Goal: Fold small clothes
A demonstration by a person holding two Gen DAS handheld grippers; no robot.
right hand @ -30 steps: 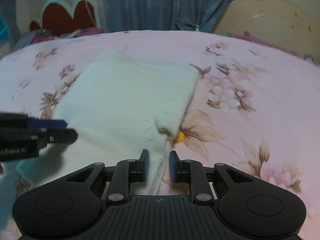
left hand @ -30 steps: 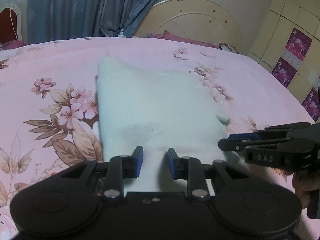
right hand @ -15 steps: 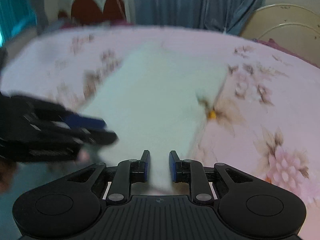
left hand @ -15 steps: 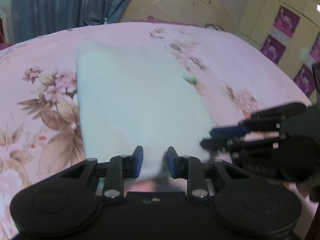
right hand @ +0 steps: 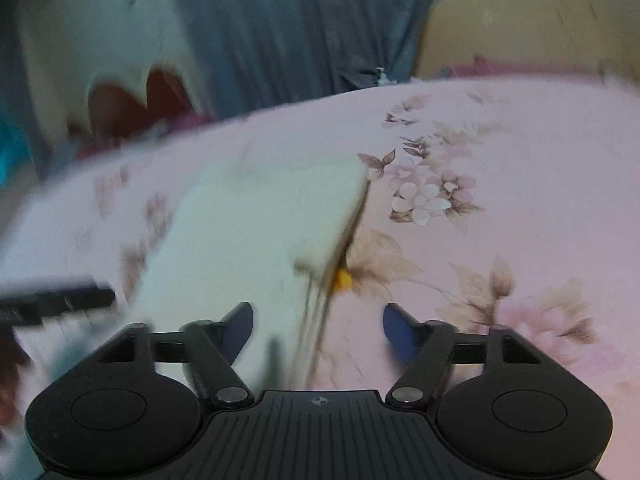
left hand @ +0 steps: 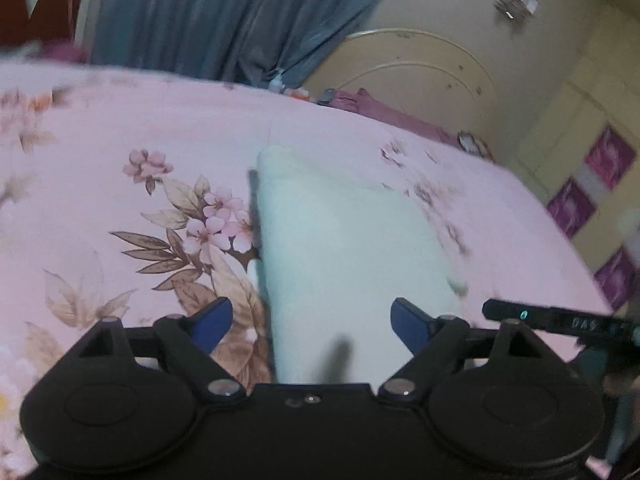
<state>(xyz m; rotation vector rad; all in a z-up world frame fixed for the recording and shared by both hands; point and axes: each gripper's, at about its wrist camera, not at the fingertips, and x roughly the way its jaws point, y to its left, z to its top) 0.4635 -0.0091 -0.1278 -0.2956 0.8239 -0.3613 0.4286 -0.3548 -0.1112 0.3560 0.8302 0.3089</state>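
Both grippers hang spread wide above the bed, nothing between the blades. The left gripper [left hand: 311, 322] hovers over the near end of the pale green folded cloth [left hand: 344, 248], its left blade out past the cloth's left edge over the floral bedsheet [left hand: 120, 152]. The right gripper [right hand: 318, 322] straddles the cloth's right edge [right hand: 344, 236], right blade over bare sheet. The cloth lies flat on the sheet, near end by the grippers, far corners pointing toward the headboard [left hand: 416, 76]. Beside the cloth's right edge sits a small yellow spot [right hand: 342, 279], too blurred to identify. Open sheet stretches left, right and beyond the cloth.
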